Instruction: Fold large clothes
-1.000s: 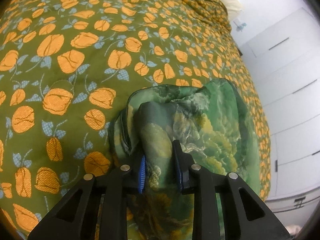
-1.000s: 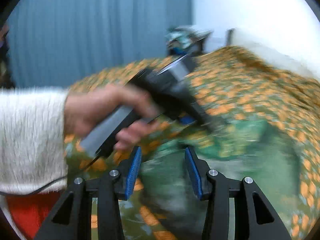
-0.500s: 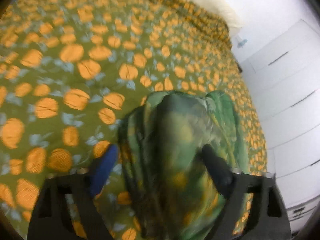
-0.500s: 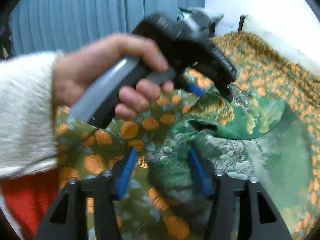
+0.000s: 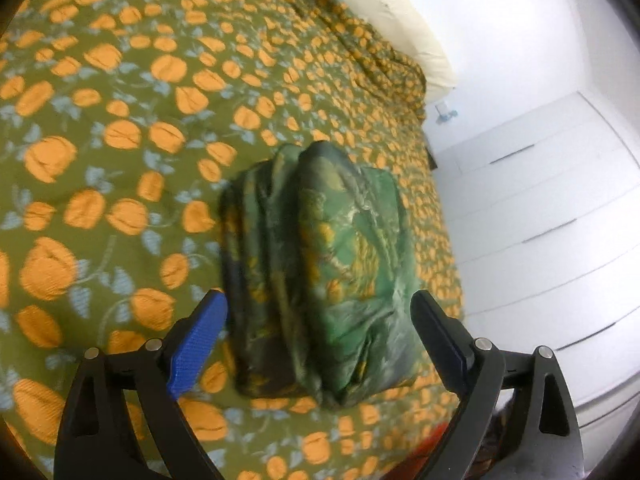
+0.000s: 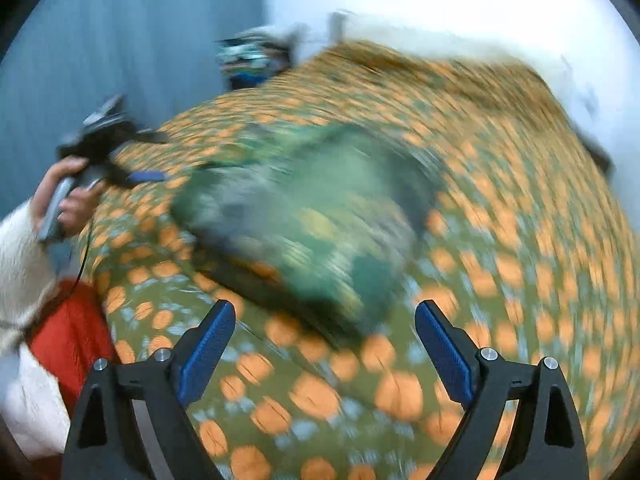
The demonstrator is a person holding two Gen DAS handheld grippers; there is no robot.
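Note:
A folded green printed garment (image 5: 320, 272) lies in a compact bundle on the flowered bedspread (image 5: 120, 128). My left gripper (image 5: 320, 316) hovers just behind the bundle's near end. Its jaws are opening wide, and the blue pads (image 5: 196, 344) stand clear of the cloth on both sides. In the blurred right wrist view the same garment (image 6: 312, 216) lies ahead of my right gripper (image 6: 324, 316). Those jaws are opening too, with only bedspread between them. A hand holds the left gripper (image 6: 152, 156) at the bundle's left edge.
A cream pillow (image 5: 400, 28) lies at the head of the bed. White drawer fronts (image 5: 540, 220) stand past the bed's right edge. A blue curtain (image 6: 120, 40), a white sleeve (image 6: 20, 248), red cloth (image 6: 72, 332) and a dark heap (image 6: 252, 56) show in the right wrist view.
Both grippers were shut on the garment; they have let go, opened wide and pulled back. The bundle now rests folded on the bed. The right view swung fast and is blurred.

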